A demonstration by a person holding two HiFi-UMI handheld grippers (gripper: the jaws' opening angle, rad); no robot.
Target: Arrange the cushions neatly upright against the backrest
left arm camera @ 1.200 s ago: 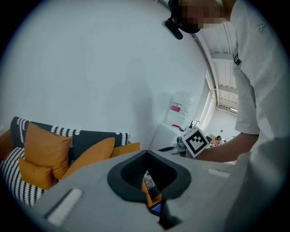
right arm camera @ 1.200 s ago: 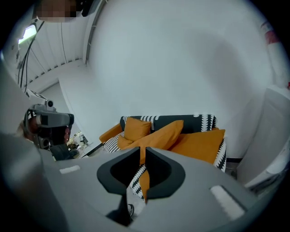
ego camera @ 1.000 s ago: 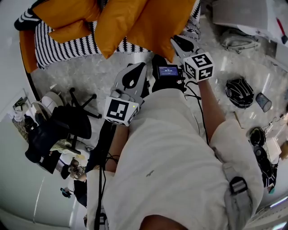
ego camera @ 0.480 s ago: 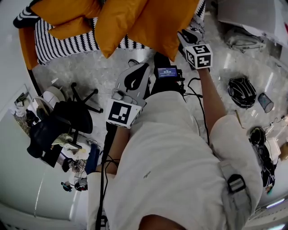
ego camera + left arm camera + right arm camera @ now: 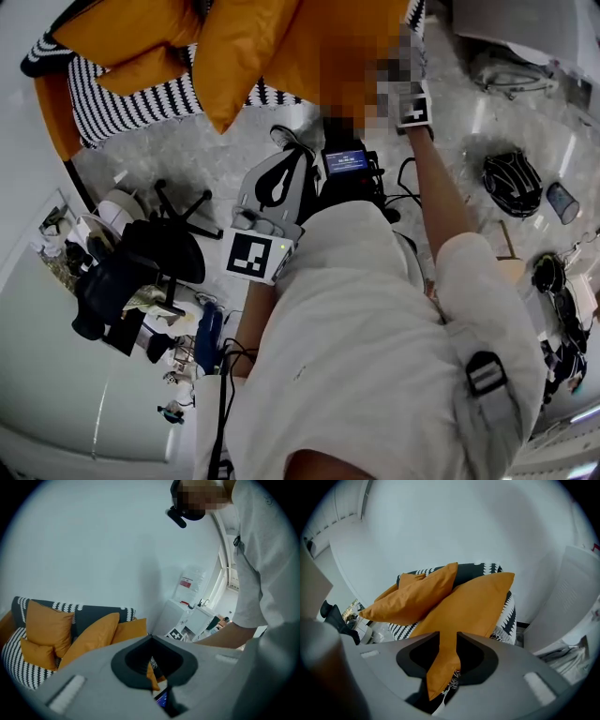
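Several orange cushions lie jumbled on a black-and-white patterned sofa (image 5: 122, 98). The rightmost cushion (image 5: 468, 606) leans against the backrest (image 5: 478, 569), overlapping a second cushion (image 5: 417, 597). My right gripper (image 5: 447, 637) has that cushion's lower corner between its jaws. The jaws have just been opening, and the fabric still fills the gap. In the head view its marker cube (image 5: 413, 109) sits at the sofa's front edge. My left gripper (image 5: 298, 152) hangs back over the floor, shut and empty. In its own view the left gripper (image 5: 150, 638) faces the other cushions (image 5: 91, 637).
A black office chair (image 5: 155, 248) stands on the marble floor at the left. A dark helmet (image 5: 511, 183) and a cup (image 5: 565, 202) lie at the right. A white cabinet (image 5: 576, 602) stands just right of the sofa. A small lit screen (image 5: 346, 161) sits at the person's chest.
My right gripper has moved toward the sofa's front edge with the cushion corner. The left gripper has barely shifted.
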